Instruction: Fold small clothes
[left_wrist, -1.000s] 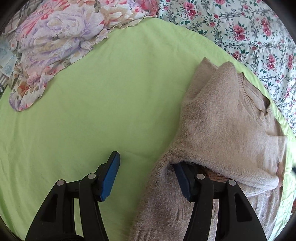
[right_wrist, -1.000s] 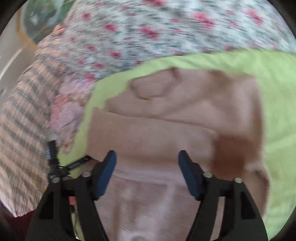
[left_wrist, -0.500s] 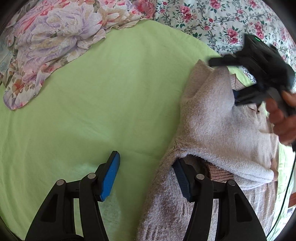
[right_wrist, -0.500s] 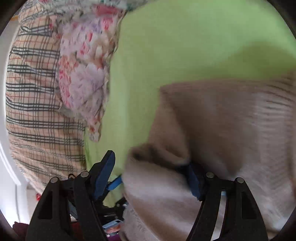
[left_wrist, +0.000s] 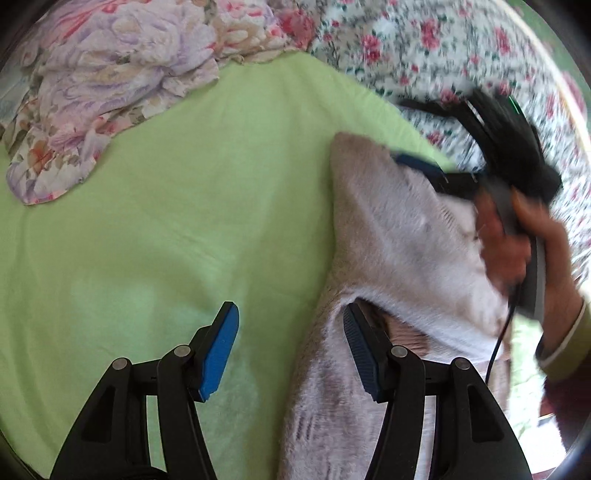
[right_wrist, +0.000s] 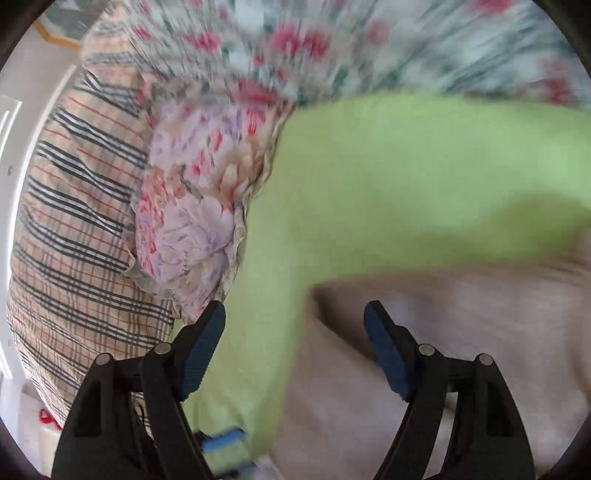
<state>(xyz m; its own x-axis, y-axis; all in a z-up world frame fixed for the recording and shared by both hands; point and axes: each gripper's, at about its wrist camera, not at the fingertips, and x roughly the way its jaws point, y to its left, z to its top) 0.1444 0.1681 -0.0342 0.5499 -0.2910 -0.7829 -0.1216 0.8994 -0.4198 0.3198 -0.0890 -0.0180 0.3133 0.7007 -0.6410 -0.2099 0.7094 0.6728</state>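
Note:
A beige knit sweater (left_wrist: 391, 236) lies partly folded on a green sheet (left_wrist: 177, 221), at the right of the left wrist view. My left gripper (left_wrist: 291, 347) is open; its right finger sits at the sweater's fold edge, its left finger over bare sheet. My right gripper (right_wrist: 295, 347) is open over the sweater's far corner (right_wrist: 461, 314), with one finger above the sweater and one above the sheet. In the left wrist view the right gripper (left_wrist: 424, 170) shows blurred, held by a hand, resting on the sweater's far top edge.
A crumpled floral cloth (left_wrist: 110, 81) lies at the sheet's far left; it also shows in the right wrist view (right_wrist: 199, 206). A rose-print bedcover (left_wrist: 424, 48) lies beyond the sheet. A plaid fabric (right_wrist: 74, 221) lies at the left of the right wrist view.
My right gripper has swung over the sweater to its far corner and is still moving, blurred. The sweater's upper layer has shifted a little. My left gripper has stayed put, open.

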